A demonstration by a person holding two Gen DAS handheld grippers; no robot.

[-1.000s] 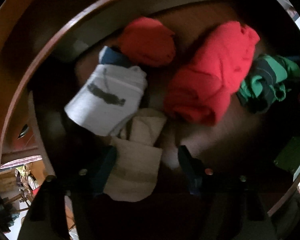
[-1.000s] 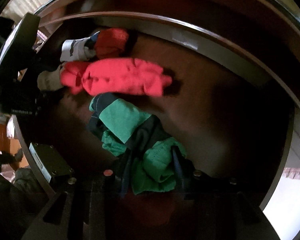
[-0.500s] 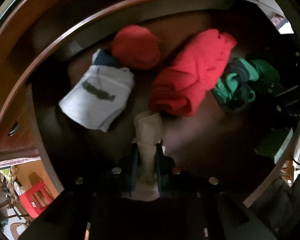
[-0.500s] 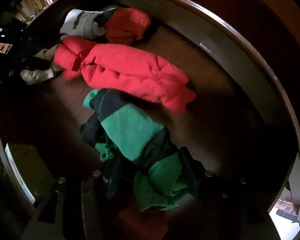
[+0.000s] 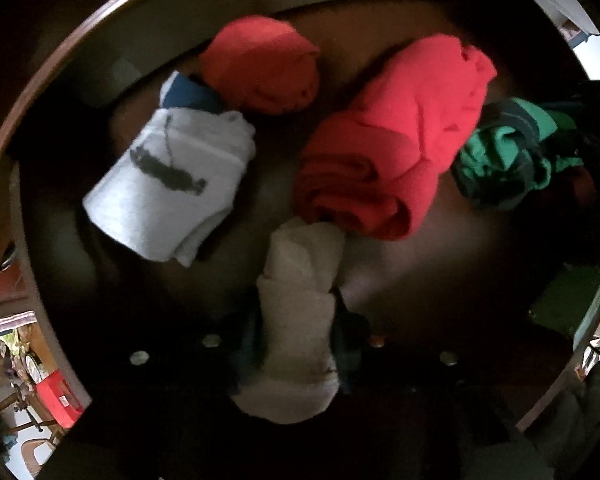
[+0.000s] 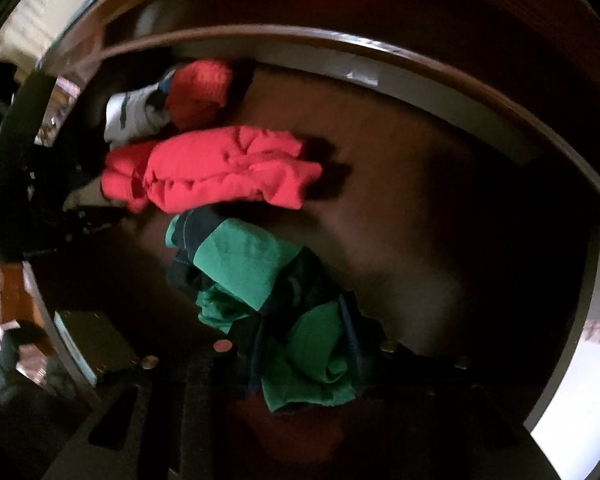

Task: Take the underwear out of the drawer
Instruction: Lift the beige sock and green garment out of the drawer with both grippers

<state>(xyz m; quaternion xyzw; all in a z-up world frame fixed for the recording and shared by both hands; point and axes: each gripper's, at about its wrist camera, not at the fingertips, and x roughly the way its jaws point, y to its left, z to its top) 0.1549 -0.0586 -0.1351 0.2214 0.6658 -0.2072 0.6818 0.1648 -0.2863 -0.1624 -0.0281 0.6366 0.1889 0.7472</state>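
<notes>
Left wrist view: the left gripper (image 5: 296,340) points straight down into the wooden drawer (image 5: 100,40). Its jaws have just eased open a little, yet the pads press on both sides of a cream rolled piece of underwear (image 5: 300,312), which runs up from between the fingers. The top end of that roll touches the lower edge of a big red roll (image 5: 392,148) lying slantwise on the drawer floor. Left of it lies a grey folded piece with a dark mark (image 5: 168,184), with a strip of blue cloth (image 5: 188,92) showing at its upper end. Just above, near the back wall, sits an orange-red bundle (image 5: 260,64), touching the blue strip. At the right edge a green and dark bundle (image 5: 508,152) lies just beside the red roll, partly hidden by dark gear.

Right wrist view: the right gripper (image 6: 304,360) points steeply down into the same drawer. Its jaws have just been closing, and they sit tight on the near end of the green and dark bundle (image 6: 240,264), whose cloth bulges out between and below the fingers. Beyond it the red roll (image 6: 216,168) lies across the floor, and behind that the grey piece (image 6: 132,116) and the orange-red bundle (image 6: 200,92) sit by the back wall. The black body of the left gripper (image 6: 28,184) blocks the left side and hides the cream roll. To the right the drawer floor is bare brown wood.
</notes>
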